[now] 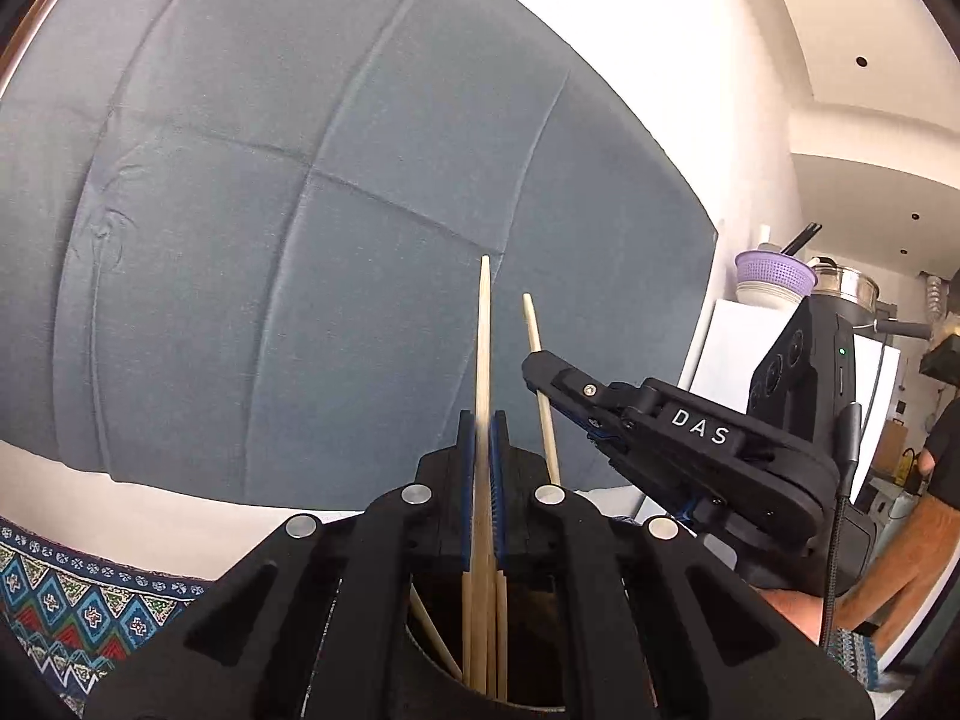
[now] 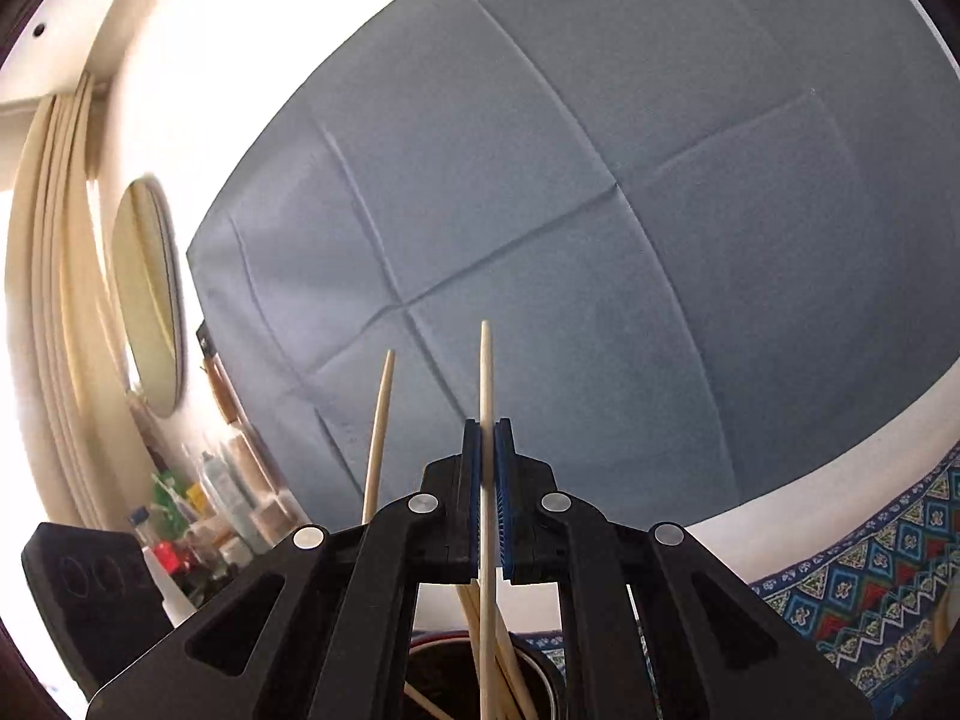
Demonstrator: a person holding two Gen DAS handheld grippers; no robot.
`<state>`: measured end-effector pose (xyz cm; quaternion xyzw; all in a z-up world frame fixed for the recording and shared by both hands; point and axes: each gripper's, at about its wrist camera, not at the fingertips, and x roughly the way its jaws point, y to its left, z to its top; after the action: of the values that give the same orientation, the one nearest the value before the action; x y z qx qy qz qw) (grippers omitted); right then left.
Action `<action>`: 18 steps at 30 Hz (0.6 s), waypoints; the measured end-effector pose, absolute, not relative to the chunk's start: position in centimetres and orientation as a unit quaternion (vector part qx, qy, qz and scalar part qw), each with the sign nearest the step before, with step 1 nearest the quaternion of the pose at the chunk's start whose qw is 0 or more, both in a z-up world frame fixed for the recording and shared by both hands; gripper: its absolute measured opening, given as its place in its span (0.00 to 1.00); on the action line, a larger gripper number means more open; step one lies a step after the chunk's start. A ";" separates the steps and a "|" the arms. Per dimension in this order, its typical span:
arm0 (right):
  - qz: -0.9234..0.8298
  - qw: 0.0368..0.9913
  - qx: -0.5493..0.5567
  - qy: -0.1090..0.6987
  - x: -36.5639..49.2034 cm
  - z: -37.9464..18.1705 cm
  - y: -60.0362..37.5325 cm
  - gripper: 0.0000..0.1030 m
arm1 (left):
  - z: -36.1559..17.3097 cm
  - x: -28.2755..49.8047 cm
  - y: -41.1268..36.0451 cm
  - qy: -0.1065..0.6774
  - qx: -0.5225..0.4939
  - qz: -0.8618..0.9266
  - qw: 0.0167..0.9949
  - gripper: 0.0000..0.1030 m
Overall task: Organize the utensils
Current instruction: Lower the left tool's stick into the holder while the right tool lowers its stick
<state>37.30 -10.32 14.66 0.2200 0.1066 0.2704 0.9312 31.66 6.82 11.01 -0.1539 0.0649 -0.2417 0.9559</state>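
Note:
Each gripper holds a pale wooden chopstick upright over a dark round holder. In the left wrist view my left gripper (image 1: 483, 420) is shut on one chopstick (image 1: 483, 330); several more chopsticks stand in the holder (image 1: 528, 630) below it. My right gripper (image 1: 543, 369) comes in from the right, shut on a second chopstick (image 1: 534, 330) just beside the first. In the right wrist view my right gripper (image 2: 487, 429) is shut on its chopstick (image 2: 486, 372). The left one's chopstick (image 2: 379, 420) stands to its left. The holder (image 2: 540, 672) lies below.
A grey-blue creased cloth (image 1: 300, 210) hangs on the white wall ahead. A patterned blue tablecloth (image 2: 852, 588) covers the table. Bottles and jars (image 2: 204, 510), a round mirror (image 2: 147, 294) and curtains are at the left. A fridge with a purple basket (image 1: 774, 276) and a person (image 1: 924, 510) are at the right.

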 end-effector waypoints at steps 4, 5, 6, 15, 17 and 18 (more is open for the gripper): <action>0.271 0.937 0.192 0.106 36.0 14.1 -10.0 0.04 | 10.1 31.4 6.9 0.070 -0.155 -0.247 0.954 0.05; 0.269 0.940 0.184 0.102 35.6 14.0 -9.9 0.04 | 10.0 31.4 6.6 0.075 -0.141 -0.241 0.957 0.05; 0.267 0.942 0.178 0.099 35.2 13.7 -9.8 0.04 | 9.8 31.3 6.5 0.077 -0.132 -0.239 0.959 0.05; 0.267 0.946 0.149 0.105 34.7 13.7 -10.3 0.05 | 9.0 31.7 6.2 0.095 -0.117 -0.233 0.961 0.05; 0.262 0.948 0.147 0.107 34.8 13.7 -10.4 0.05 | 9.1 31.7 6.1 0.093 -0.123 -0.239 0.959 0.05; 0.262 0.947 0.149 0.109 34.9 13.7 -10.5 0.05 | 9.0 31.7 6.1 0.092 -0.117 -0.236 0.960 0.05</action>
<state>34.86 -10.50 13.65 0.1486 0.1091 0.2618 0.9474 31.66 6.12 9.00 -0.1167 0.0918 -0.2361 0.9603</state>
